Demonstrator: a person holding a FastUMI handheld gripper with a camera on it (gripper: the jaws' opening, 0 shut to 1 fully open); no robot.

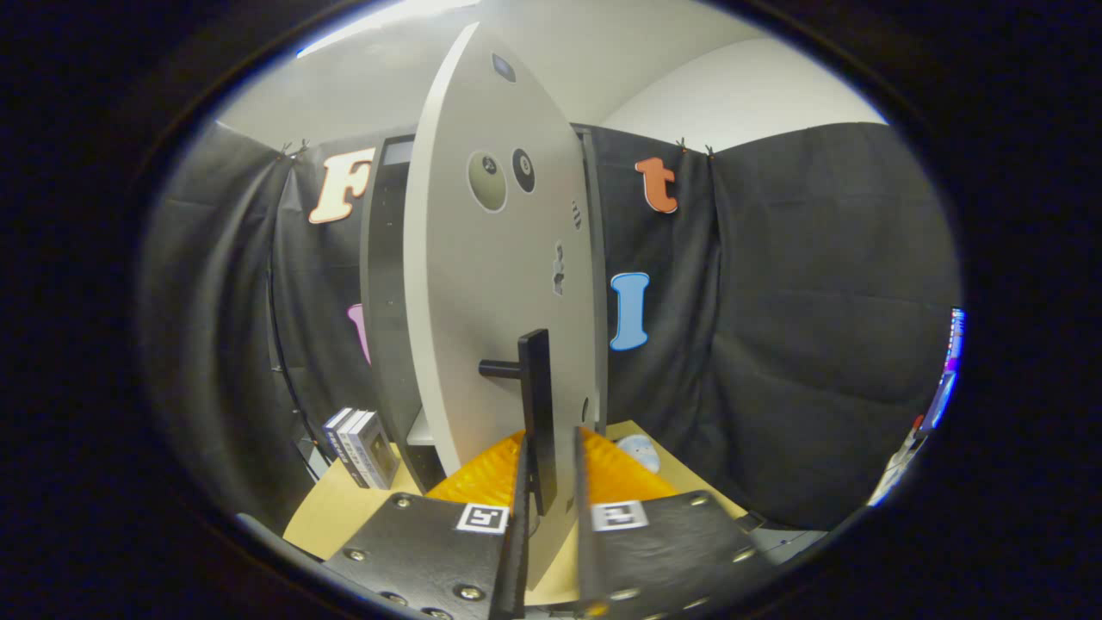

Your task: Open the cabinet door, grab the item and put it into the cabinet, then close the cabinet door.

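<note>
Gripper: the gripper is being held at the cabinet door's handle, with the dark vertical bar of the handle standing in the narrow gap between the two fingers; whether both fingers are pressing on the bar cannot be told.
Cabinet door: the pale grey door is being seen swung partly open, edge-on to the camera, with the handle fixed to it by a short dark stub.
Cabinet: the dark body of the cabinet is being shown behind the door, standing on the wooden table.
Item: a small boxed pack is being seen upright on the table, just beside the cabinet's base and well apart from the fingers.
Other: a round whitish disc is lying on the table beyond the fingers.
</note>
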